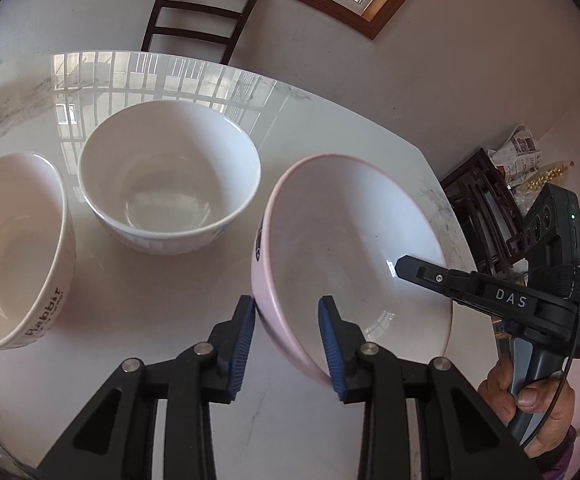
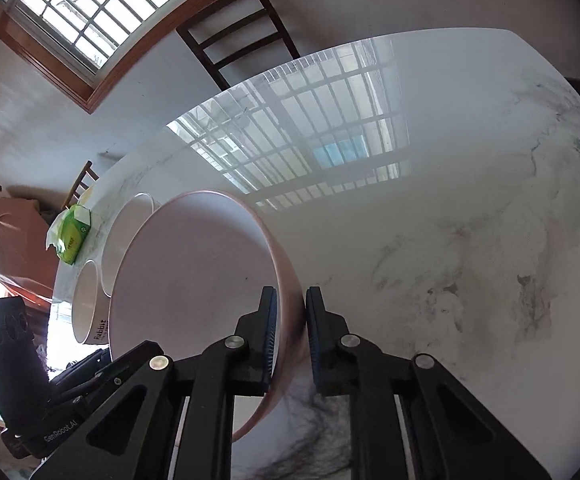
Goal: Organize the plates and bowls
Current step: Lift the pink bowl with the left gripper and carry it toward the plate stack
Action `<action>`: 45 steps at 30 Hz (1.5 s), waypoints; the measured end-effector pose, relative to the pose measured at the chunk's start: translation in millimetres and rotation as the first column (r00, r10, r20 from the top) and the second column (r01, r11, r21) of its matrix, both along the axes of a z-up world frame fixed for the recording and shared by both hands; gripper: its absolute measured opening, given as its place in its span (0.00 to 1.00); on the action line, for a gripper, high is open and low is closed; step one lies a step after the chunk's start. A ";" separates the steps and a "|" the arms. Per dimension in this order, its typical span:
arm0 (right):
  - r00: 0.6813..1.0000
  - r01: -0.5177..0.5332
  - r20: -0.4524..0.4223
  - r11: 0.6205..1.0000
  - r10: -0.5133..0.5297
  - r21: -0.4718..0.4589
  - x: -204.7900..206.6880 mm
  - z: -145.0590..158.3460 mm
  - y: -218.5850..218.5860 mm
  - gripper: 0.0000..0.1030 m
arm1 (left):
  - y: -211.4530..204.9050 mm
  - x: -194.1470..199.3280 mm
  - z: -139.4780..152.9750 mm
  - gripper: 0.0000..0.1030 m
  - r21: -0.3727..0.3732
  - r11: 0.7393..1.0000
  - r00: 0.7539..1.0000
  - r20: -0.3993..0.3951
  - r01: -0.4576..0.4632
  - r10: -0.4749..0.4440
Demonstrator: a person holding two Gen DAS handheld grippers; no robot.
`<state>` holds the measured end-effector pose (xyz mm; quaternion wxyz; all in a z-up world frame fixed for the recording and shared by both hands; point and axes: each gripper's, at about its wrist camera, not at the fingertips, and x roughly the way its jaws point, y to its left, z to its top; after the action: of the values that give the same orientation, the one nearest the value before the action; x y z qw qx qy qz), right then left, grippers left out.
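A large pink bowl (image 1: 342, 240) appears tilted on the white marble table (image 1: 138, 304). My left gripper (image 1: 286, 304) straddles its near left rim, one blue pad on the outer wall and one inside, both touching it. My right gripper (image 2: 291, 292) is shut on the opposite rim of the pink bowl (image 2: 194, 280), with one finger inside and one outside. In the left wrist view, the right gripper's inner finger (image 1: 410, 270) lies across the bowl's inside. A white bowl (image 1: 170, 176) and a bowl lettered "Rabbit" (image 1: 14, 248) stand to the left, both empty.
A dark wooden chair (image 1: 202, 16) stands behind the table's far edge. A green tissue pack (image 2: 75, 236) lies on the table beyond the white bowl (image 2: 130, 224) and the Rabbit bowl (image 2: 88, 304). A dark rack and newspaper (image 1: 522, 152) sit off the right edge.
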<state>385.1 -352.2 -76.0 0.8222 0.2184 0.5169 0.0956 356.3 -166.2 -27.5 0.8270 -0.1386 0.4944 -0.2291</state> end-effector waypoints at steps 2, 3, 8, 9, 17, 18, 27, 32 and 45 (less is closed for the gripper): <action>1.000 -0.012 -0.007 0.999 0.013 0.029 -7.8 0.7 0.4 0.15 | 9.7 -8.4 3.5 0.24 -0.007 1.000 1.000 0.003 -0.016 0.016; 1.000 -0.019 -0.012 0.999 0.019 0.044 -12.0 1.2 0.8 0.15 | 15.5 -14.4 5.7 0.24 -0.019 1.000 1.000 -0.002 -0.021 0.021; 0.998 -0.058 -0.012 0.994 0.059 0.088 -43.9 11.8 13.7 0.15 | 48.4 -61.3 18.5 0.24 -0.024 0.999 0.999 0.004 -0.034 0.034; 0.997 -0.071 -0.011 0.993 0.073 0.098 -51.9 14.9 17.7 0.16 | 57.2 -72.7 20.1 0.24 -0.031 0.999 0.999 0.002 -0.035 0.035; 0.979 -0.202 -0.017 0.975 0.205 0.095 -131.8 34.3 69.2 0.18 | 118.8 -169.1 21.4 0.24 -0.016 0.999 0.999 -0.001 -0.048 0.048; 0.976 -0.215 -0.019 0.972 0.218 0.093 -141.1 34.9 75.5 0.18 | 125.0 -178.8 19.3 0.24 -0.016 0.998 0.999 -0.006 -0.053 0.053; 0.955 -0.289 -0.048 0.955 0.292 0.072 -193.7 19.6 118.5 0.19 | 157.2 -232.6 7.5 0.24 0.013 0.997 0.997 -0.027 -0.074 0.074; 0.953 -0.292 -0.059 0.954 0.297 0.070 -204.0 16.5 127.0 0.19 | 155.2 -233.3 7.6 0.24 0.030 0.997 0.997 -0.025 -0.073 0.073; 0.954 -0.280 -0.086 0.956 0.286 0.083 -197.4 4.7 136.0 0.19 | 153.4 -220.6 2.7 0.24 0.066 0.994 0.996 -0.015 -0.092 0.093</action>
<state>187.7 -216.3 -71.4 0.7657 0.1752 0.5786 0.2197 135.8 -12.8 -24.9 0.8364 -0.1363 0.5020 -0.1731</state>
